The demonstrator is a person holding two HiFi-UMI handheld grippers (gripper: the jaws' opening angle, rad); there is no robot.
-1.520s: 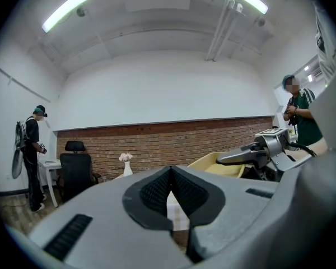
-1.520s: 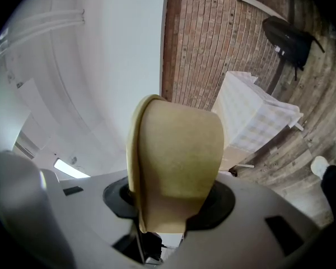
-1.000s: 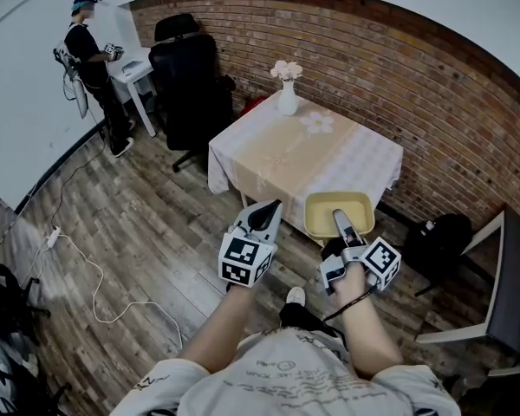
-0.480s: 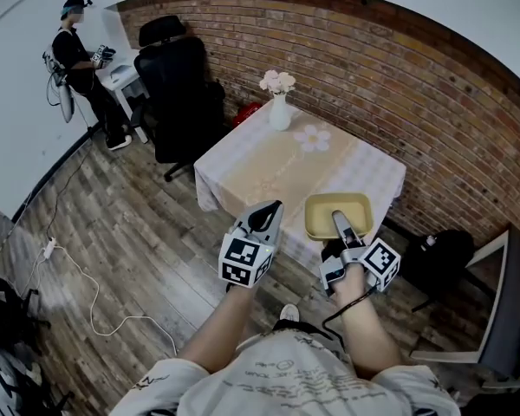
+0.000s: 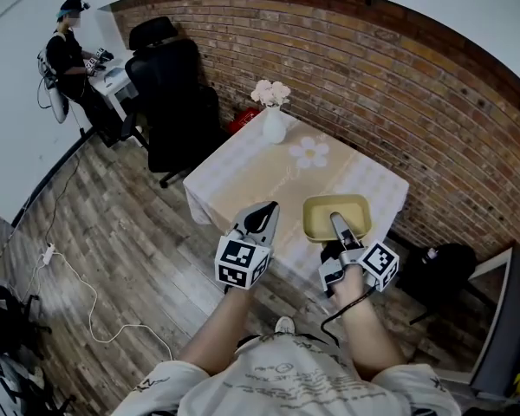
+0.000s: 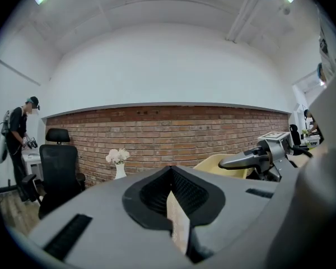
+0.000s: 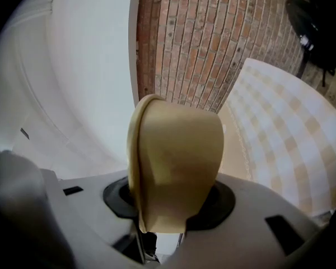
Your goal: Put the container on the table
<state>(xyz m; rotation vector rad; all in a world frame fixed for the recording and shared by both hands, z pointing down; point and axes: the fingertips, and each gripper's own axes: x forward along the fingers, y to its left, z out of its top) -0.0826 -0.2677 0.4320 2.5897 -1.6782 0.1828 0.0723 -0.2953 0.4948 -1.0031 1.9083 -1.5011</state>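
The container (image 5: 336, 215) is a pale yellow tub held by its near rim in my right gripper (image 5: 339, 226), which is shut on it. In the head view it hangs over the near right corner of the table (image 5: 234, 180), which wears a checked white and beige cloth. The right gripper view shows the container (image 7: 176, 167) filling the middle, clamped in the right gripper (image 7: 167, 209), with the tablecloth beyond at right. My left gripper (image 5: 263, 215) is shut and holds nothing, just short of the table's near edge. From the left gripper (image 6: 176, 206) the container (image 6: 215, 163) shows at right.
A white vase of flowers (image 5: 272, 121) and a flower-shaped mat (image 5: 310, 152) sit at the table's far side. A black office chair (image 5: 175, 94) stands left of the table, a person (image 5: 68, 55) at a desk beyond. A black bag (image 5: 446, 263) lies right; a cable (image 5: 78, 276) crosses the floor.
Both grippers have advanced toward the table, the container still in the right one. The table's near edge now lies under the grippers, and the chair and person have slid left.
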